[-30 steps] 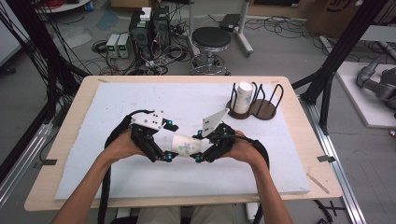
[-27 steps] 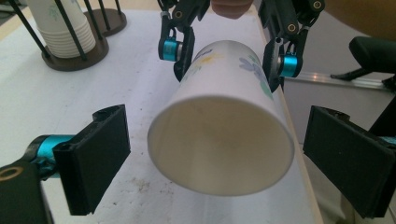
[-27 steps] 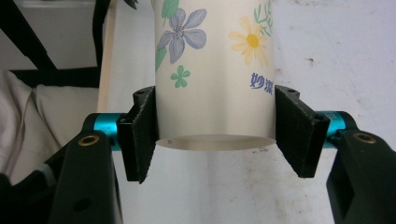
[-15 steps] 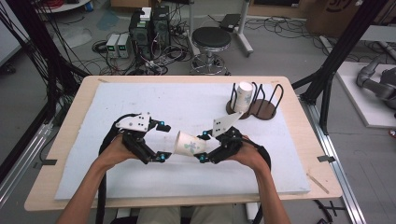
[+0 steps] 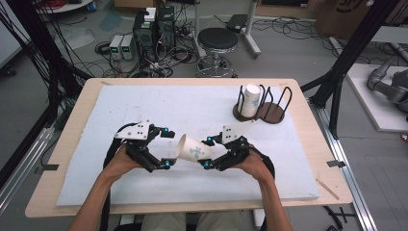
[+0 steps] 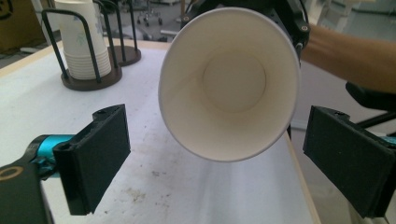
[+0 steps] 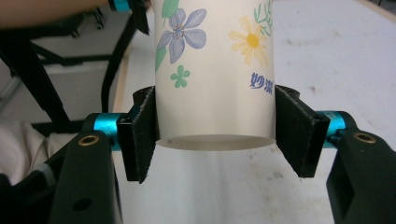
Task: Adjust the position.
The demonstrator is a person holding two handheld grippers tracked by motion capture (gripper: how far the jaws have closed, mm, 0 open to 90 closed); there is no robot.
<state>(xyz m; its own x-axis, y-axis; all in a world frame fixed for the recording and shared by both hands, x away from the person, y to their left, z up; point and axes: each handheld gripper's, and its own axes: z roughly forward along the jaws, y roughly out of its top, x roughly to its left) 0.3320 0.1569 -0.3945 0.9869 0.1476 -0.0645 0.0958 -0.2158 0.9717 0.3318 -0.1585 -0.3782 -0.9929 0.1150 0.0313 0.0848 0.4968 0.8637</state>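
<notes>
A flowered paper cup (image 5: pixel 193 149) lies on its side just above the white mat (image 5: pixel 144 106), near the front. My right gripper (image 5: pixel 208 152) is shut on the cup's base end, and its pads (image 7: pixel 140 135) press the cup (image 7: pixel 215 70) from both sides. The cup's open mouth (image 6: pixel 229 84) faces my left gripper (image 5: pixel 167 147). That gripper is open, with its wide-set pads (image 6: pixel 100 154) clear of the rim on either side.
A stack of paper cups (image 5: pixel 250 100) stands in a black wire holder (image 5: pixel 272 113) on a round base at the back right of the mat. The same stack (image 6: pixel 81 42) appears at upper left in the left gripper view. Wooden table edges frame the mat.
Both hands have sunk a little toward the mat and the near edge, carrying the cup along. The cup stays in the right gripper, its mouth turned toward the left one.
</notes>
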